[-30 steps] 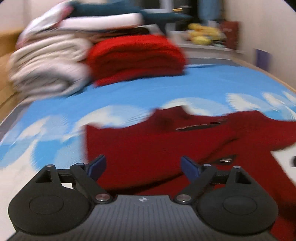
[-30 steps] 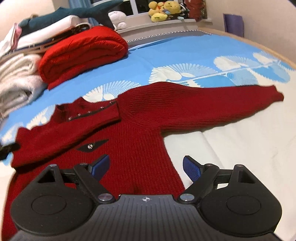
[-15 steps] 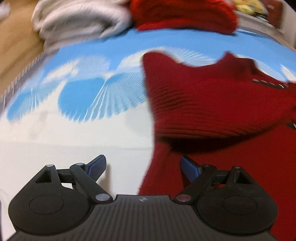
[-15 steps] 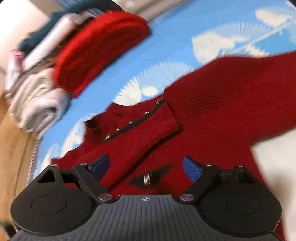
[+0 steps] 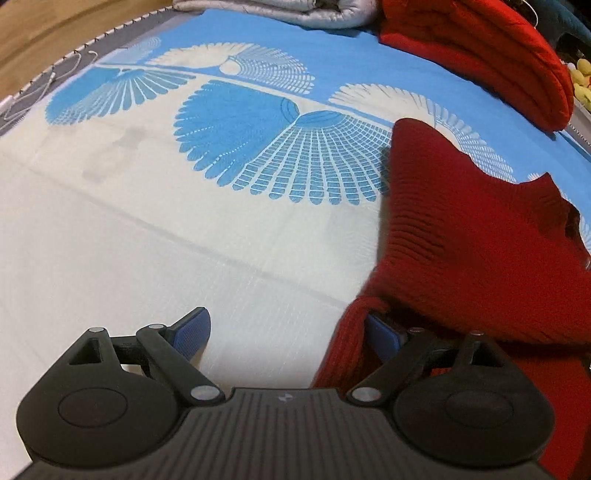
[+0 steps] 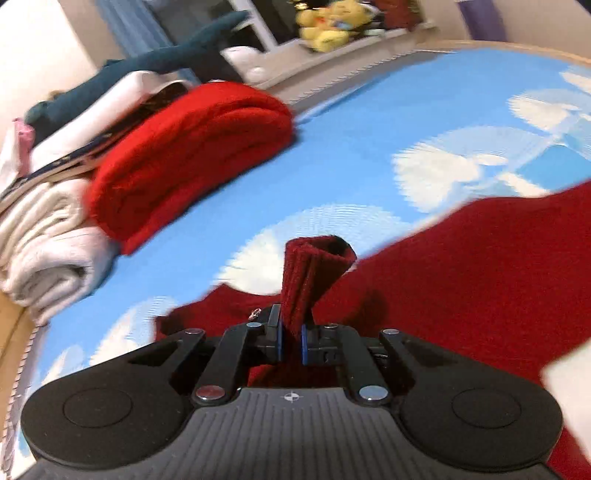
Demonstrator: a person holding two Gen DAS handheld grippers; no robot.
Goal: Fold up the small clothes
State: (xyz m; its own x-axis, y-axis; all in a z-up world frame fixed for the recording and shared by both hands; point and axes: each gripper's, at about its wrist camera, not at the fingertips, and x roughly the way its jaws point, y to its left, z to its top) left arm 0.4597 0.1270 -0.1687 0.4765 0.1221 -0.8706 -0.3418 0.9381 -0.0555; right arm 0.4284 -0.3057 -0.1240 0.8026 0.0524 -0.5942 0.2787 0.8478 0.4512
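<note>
a: we're over the bed now, and the dark red sweater (image 6: 498, 280) lies spread on the blue and white bedsheet (image 5: 147, 229). the right gripper (image 6: 291, 341) has just snapped closed, and we see a ridge of the sweater's knit pinched between the blue pads, standing up in a fold above them.

b: clenched tight on the fabric, yes. and on our left side, the left gripper (image 5: 291, 334) is spread wide. one finger (image 5: 192, 332) rests over bare white sheet, the other is tucked against the ribbed edge of the sweater (image 5: 480, 240), with a roll of knit curling around it.

a: so nothing is squeezed there. the sweater's edge sits between the fingers, but the pads don't press on it.

b: right. beyond the sweater we see the folded bright red knit (image 6: 192, 155) at the head of the bed, just beside a stack of pale folded clothes (image 6: 48, 254).

a: and behind those, a dark teal plush shark (image 6: 166, 55) and a yellow plush toy (image 6: 325, 26) on the ledge. the right view is blurred, so finer detail escapes us.
</note>
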